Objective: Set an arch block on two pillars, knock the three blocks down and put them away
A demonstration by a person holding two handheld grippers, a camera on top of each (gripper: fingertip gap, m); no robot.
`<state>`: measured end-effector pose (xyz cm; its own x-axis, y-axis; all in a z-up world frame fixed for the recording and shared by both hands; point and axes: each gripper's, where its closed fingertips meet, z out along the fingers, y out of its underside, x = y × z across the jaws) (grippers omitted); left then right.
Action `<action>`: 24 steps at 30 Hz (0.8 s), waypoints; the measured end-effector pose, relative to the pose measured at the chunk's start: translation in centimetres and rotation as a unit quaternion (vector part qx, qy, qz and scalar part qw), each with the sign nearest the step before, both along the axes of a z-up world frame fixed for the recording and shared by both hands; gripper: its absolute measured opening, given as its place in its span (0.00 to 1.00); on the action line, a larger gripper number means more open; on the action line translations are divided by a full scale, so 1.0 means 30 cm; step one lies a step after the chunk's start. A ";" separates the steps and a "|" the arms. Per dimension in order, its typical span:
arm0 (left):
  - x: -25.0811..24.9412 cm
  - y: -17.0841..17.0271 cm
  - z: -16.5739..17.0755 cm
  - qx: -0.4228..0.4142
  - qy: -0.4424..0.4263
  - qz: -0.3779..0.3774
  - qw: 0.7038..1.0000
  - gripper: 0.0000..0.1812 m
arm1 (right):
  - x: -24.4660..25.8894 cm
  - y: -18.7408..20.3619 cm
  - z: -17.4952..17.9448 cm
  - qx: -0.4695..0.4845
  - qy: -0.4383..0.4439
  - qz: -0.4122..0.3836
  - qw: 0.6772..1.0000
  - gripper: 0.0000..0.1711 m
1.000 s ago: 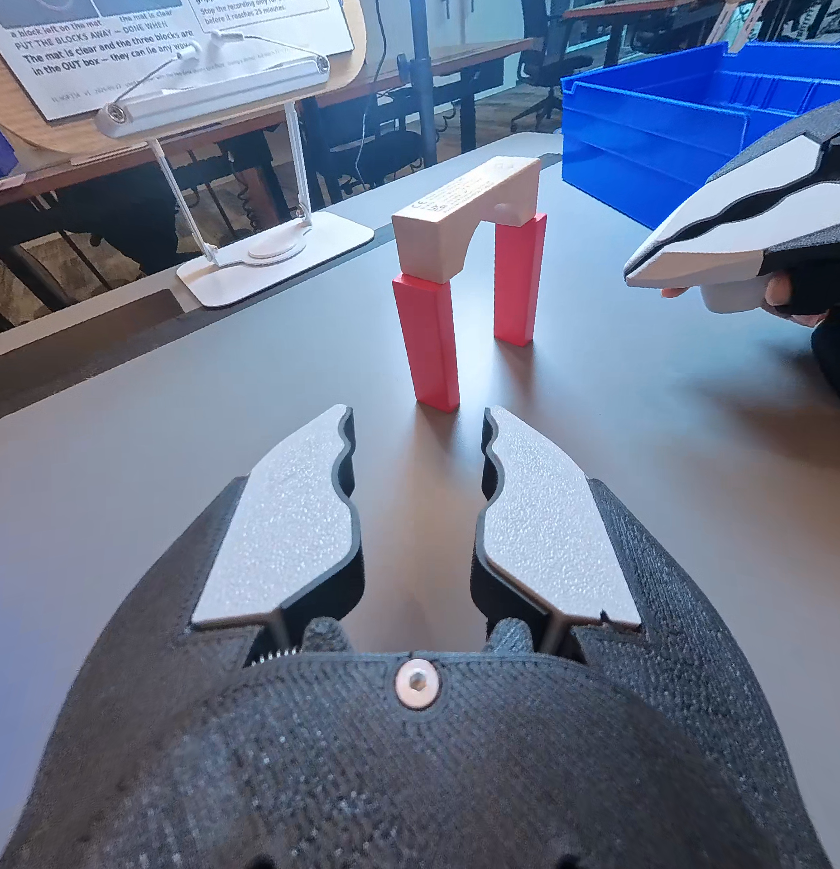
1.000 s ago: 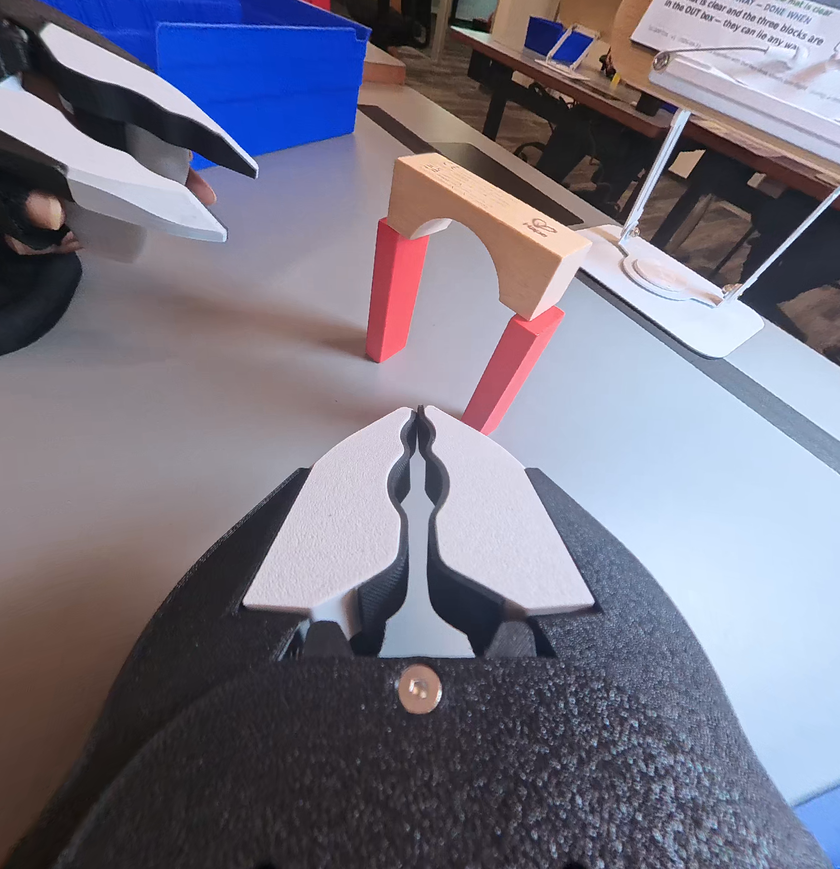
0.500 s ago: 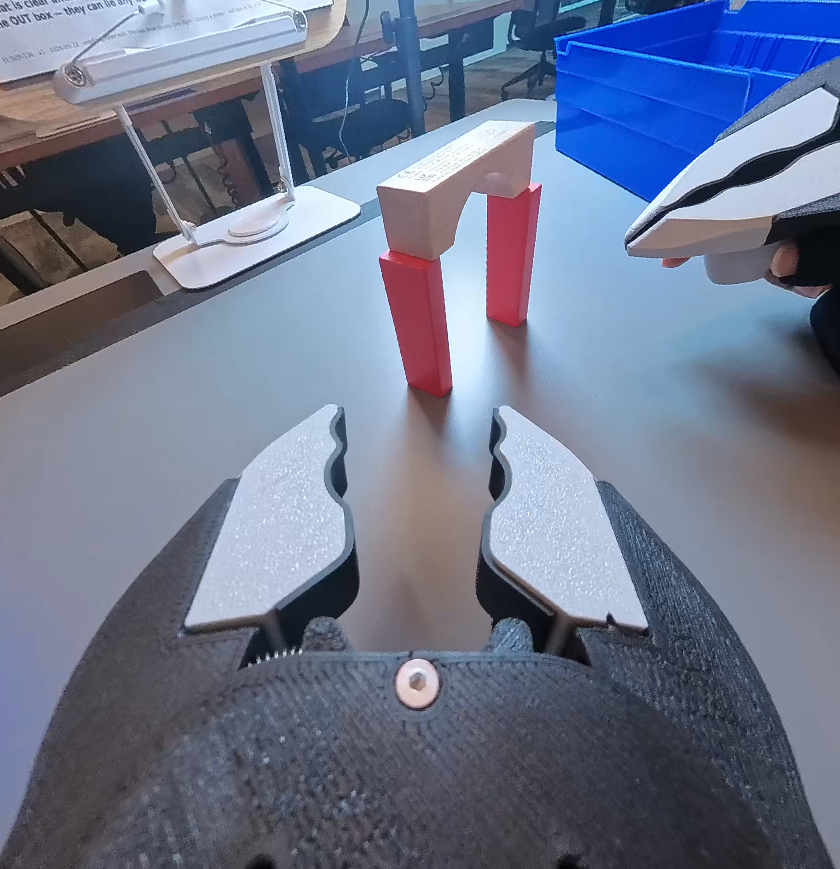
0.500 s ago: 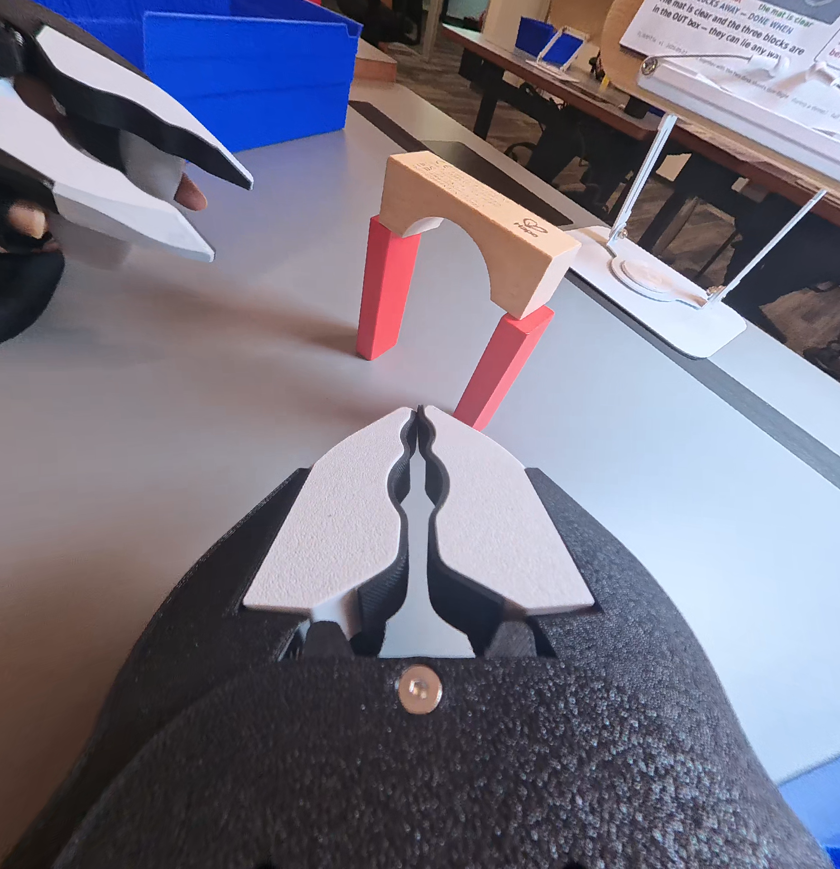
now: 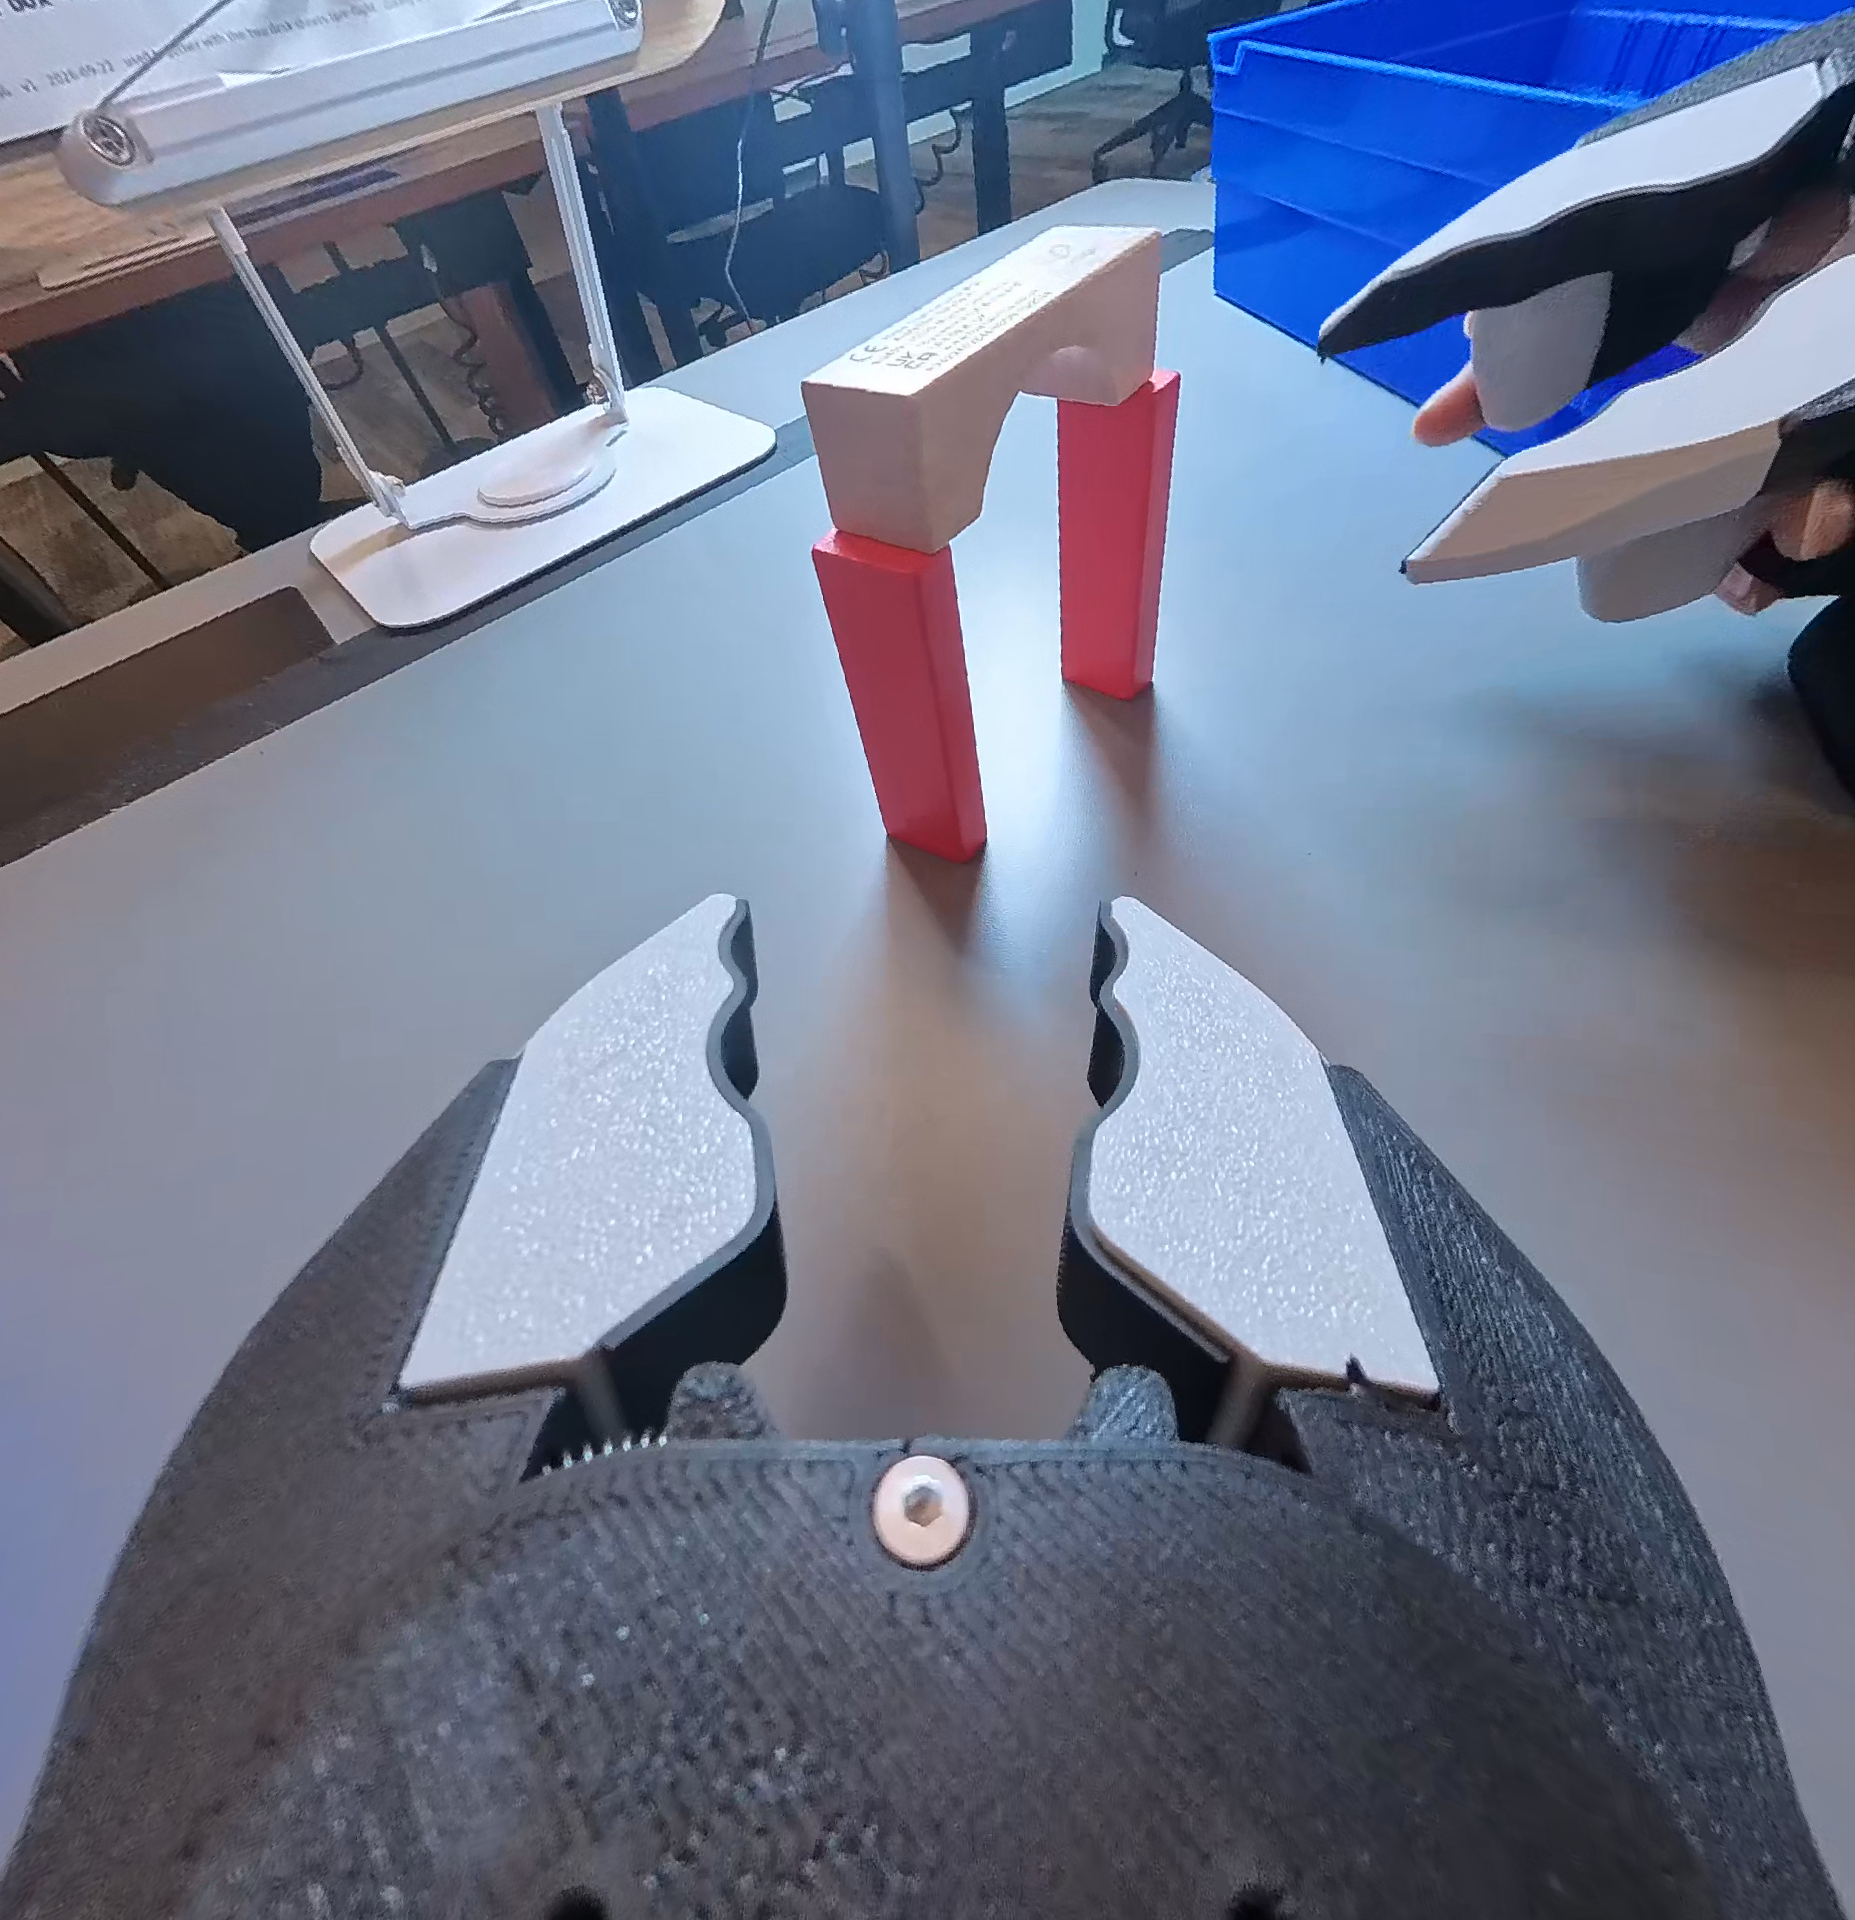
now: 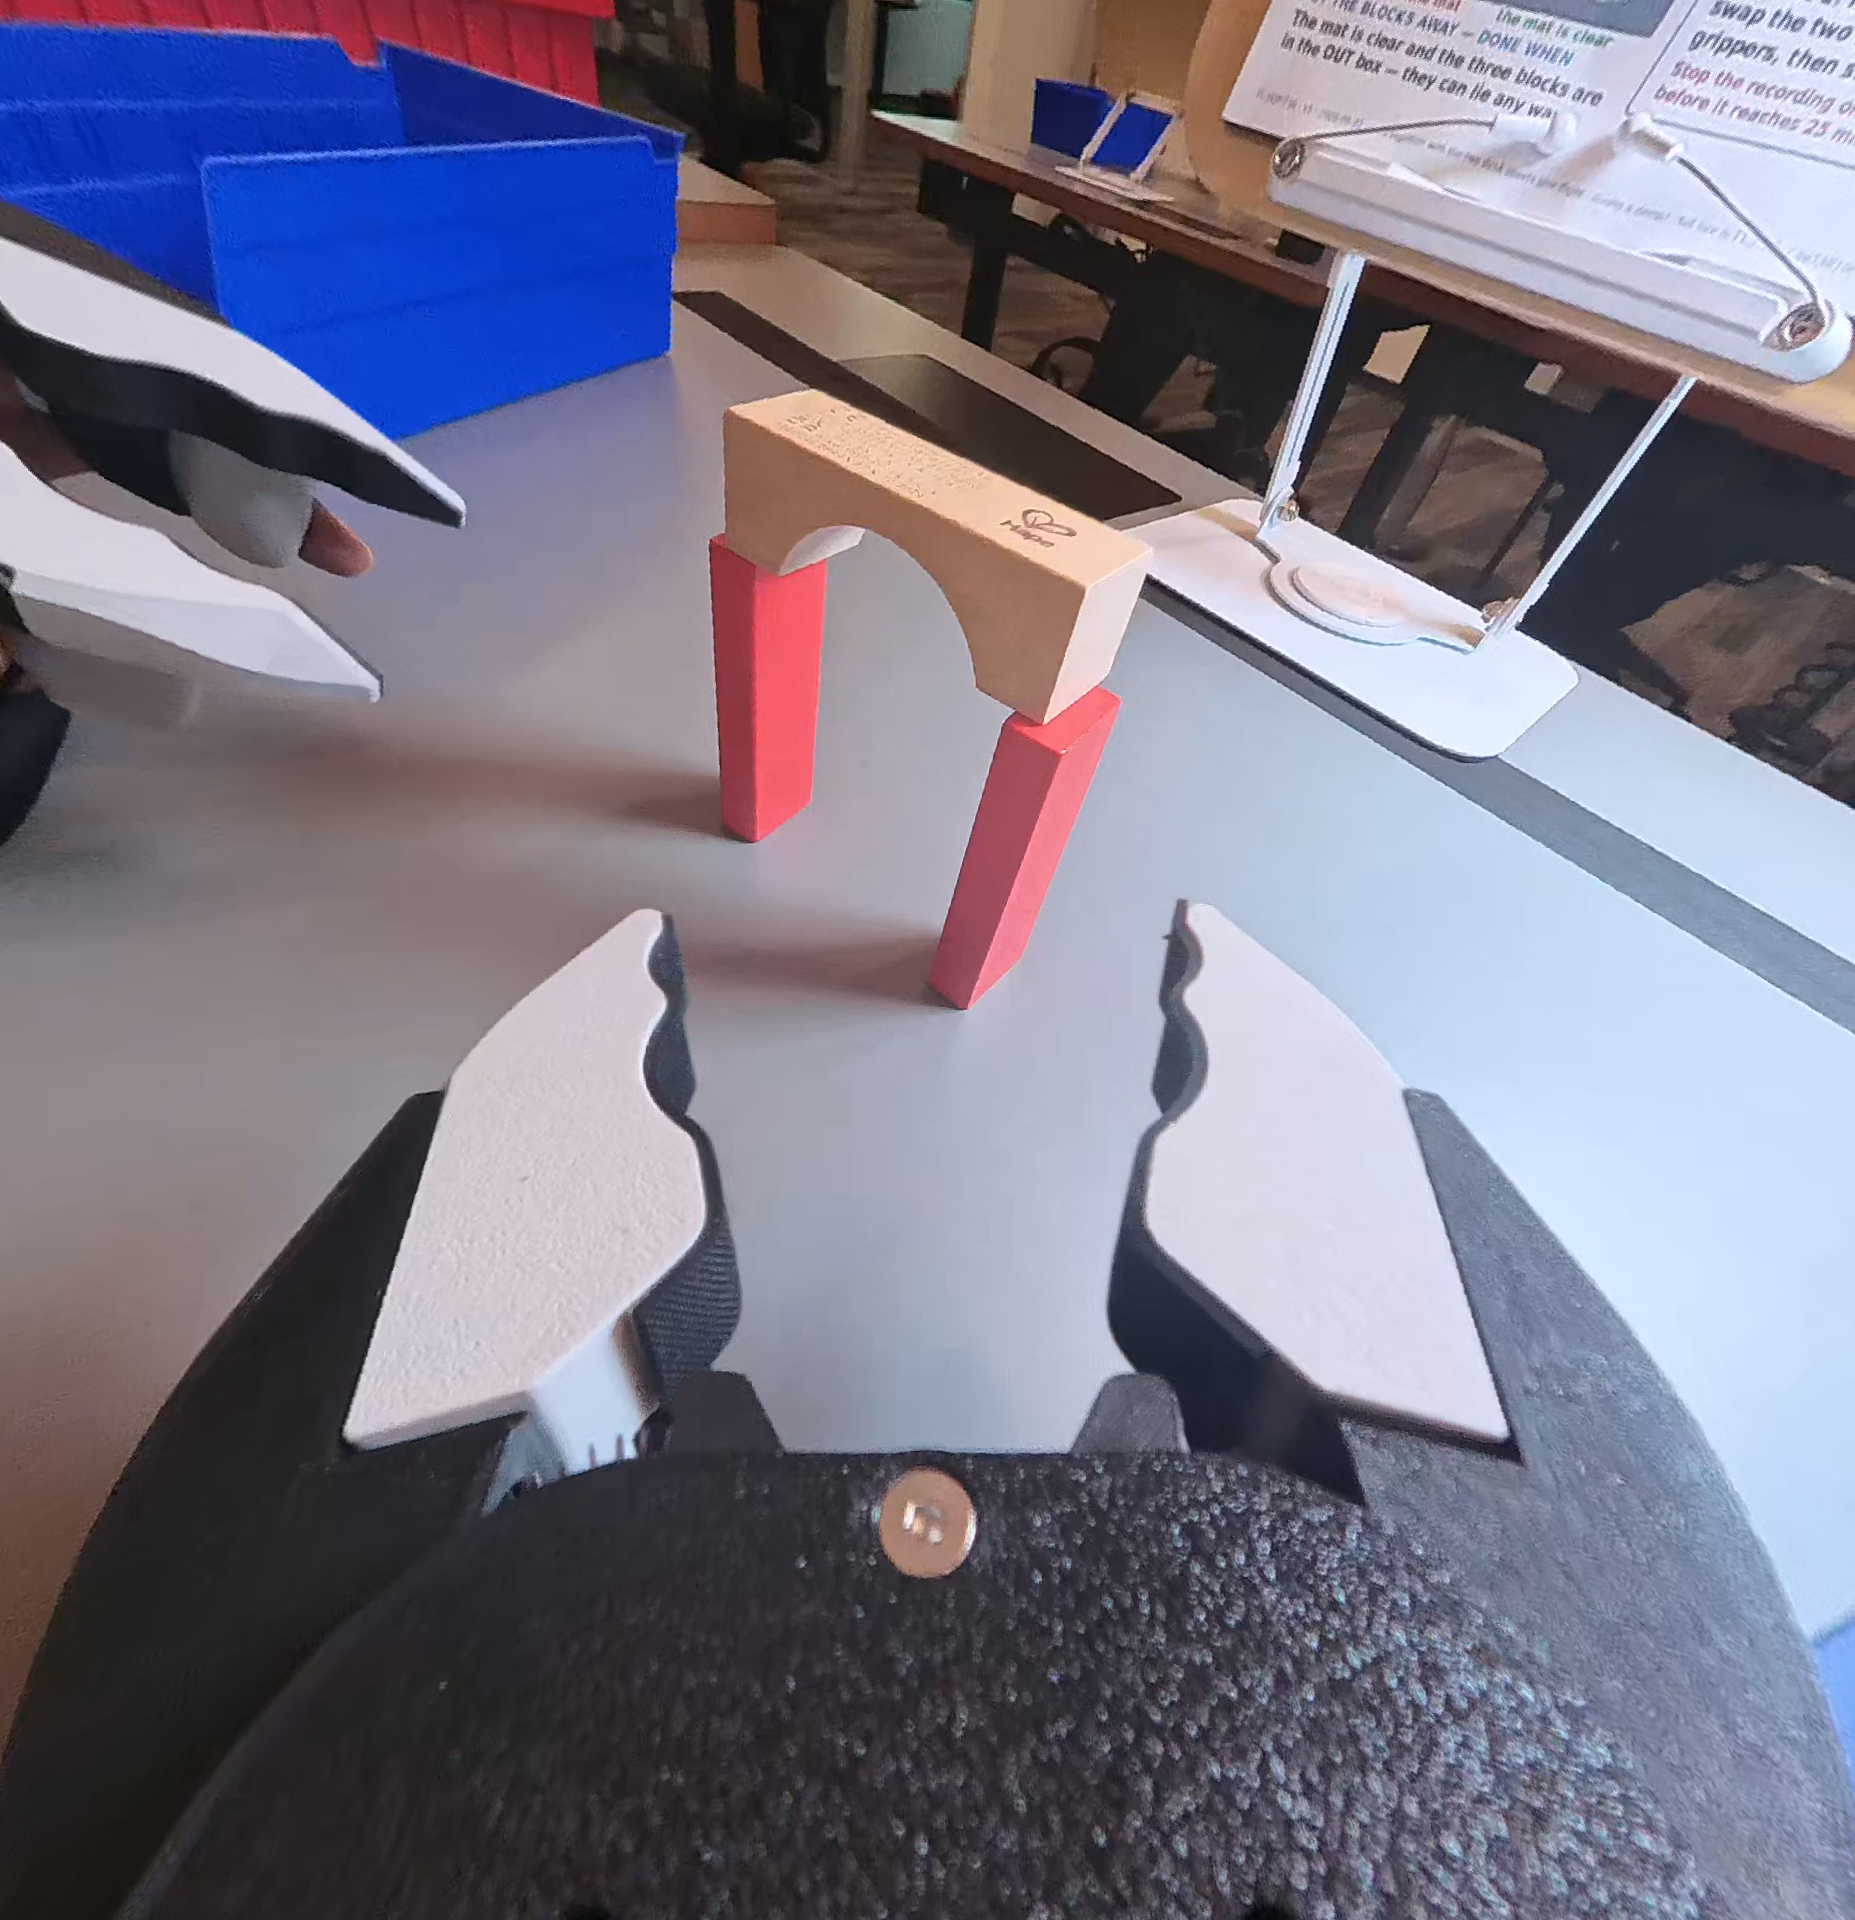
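A pale wooden arch block (image 5: pixel 964 410) rests on two upright red pillars, the near one (image 5: pixel 907 696) and the far one (image 5: pixel 1115 530). In the right wrist view the arch (image 6: pixel 933 551) spans the far pillar (image 6: pixel 765 696) and the near pillar (image 6: pixel 1022 847). My left gripper (image 5: pixel 923 925) is open and empty, just short of the near pillar. My right gripper (image 6: pixel 918 925) is open and empty, close to its near pillar. The right gripper also shows in the left wrist view (image 5: pixel 1370 452), and the left one in the right wrist view (image 6: pixel 419 597).
A blue bin (image 5: pixel 1422 187) stands behind the blocks on the grey mat (image 5: pixel 487 831); it also shows in the right wrist view (image 6: pixel 424 249). A white document stand (image 5: pixel 549 488) with a printed sheet sits at the mat's edge. Desks and chairs lie beyond. The near pillar (image 6: pixel 1022 847) is about 5 centimeters from my right fingertips. The arch (image 6: pixel 933 551) is about 8 centimeters from my right fingertips. My left wrist view (image 5: pixel 1079 321) looks at it from another angle. From either gripper's tips it is about 10 centimeters to the pale wooden arch block (image 5: pixel 964 410). It turns up in the right wrist view (image 6: pixel 765 471) as well.
My right gripper has opened from shut. My left gripper has opened a little wider. The blocks have not moved.
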<state>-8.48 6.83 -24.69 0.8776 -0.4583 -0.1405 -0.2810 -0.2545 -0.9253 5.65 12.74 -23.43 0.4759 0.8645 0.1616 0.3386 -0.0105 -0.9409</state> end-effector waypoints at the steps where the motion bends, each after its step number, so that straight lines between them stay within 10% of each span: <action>1: 0.001 0.000 -0.004 -0.003 0.001 -0.001 1.000 0.35 | 0.000 0.000 0.001 -0.003 0.001 0.000 1.000 0.54; 24: 0.010 0.013 -0.047 -0.037 0.022 -0.003 0.999 0.33 | 0.087 0.001 0.086 -0.011 0.085 -0.036 0.996 0.64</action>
